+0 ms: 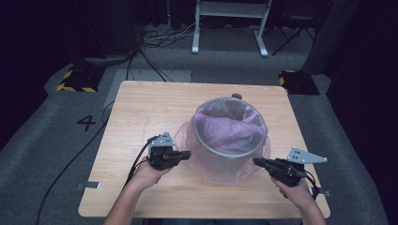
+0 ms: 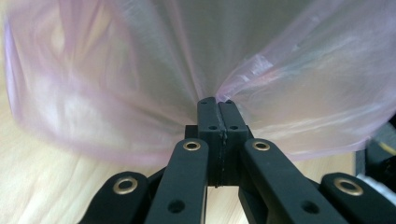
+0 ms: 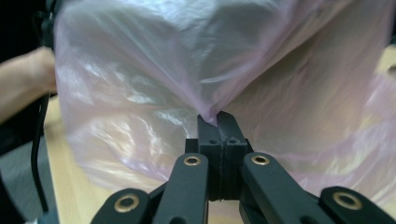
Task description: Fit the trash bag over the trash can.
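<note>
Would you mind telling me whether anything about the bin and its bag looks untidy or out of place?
The pink bag is not fitted neatly: it hangs loose and crumpled down the outside of the bin, spreading onto the table. Each hand-held gripper, left and right, pinches a fold of it.

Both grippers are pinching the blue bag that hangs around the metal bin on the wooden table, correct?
Not blue: the bag is pale pink, as the high view shows. The left gripper and right gripper do pinch it around the metal bin on the wooden table.
</note>
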